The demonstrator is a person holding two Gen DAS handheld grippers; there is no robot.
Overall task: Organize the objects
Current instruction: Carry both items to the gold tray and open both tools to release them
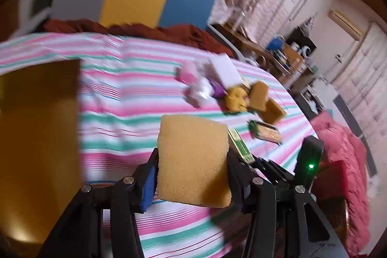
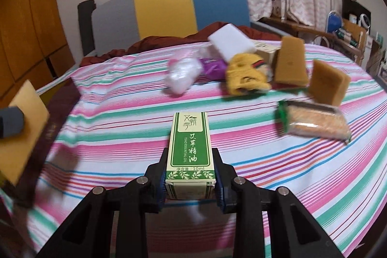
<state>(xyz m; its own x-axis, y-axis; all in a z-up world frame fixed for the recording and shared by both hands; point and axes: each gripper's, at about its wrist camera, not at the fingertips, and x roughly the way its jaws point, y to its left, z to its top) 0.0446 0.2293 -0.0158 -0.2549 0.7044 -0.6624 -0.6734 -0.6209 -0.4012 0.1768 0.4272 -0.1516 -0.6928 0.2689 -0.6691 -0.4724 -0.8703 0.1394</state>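
Both grippers loaded, held above the striped bed.

Left gripper point(image 1: 192, 161) is clamped on a tan sponge point(image 1: 193, 158), sponge upright between the jaws, clear of the sheet. Right gripper point(image 2: 191, 175) pinches a small green-and-cream essential oil box point(image 2: 189, 149) by its sides, label up, jaws narrow. Remaining pile sits farther up the striped sheet point(image 2: 121, 127): white block point(image 2: 229, 42), yellow knit item point(image 2: 244, 76), two more tan sponges point(image 2: 290, 62), purple packet point(image 2: 214, 67), clear bag point(image 2: 181, 75), green-ended cracker pack point(image 2: 314, 122) nearest. Wooden box edge point(image 1: 38, 137) at left, blurred.
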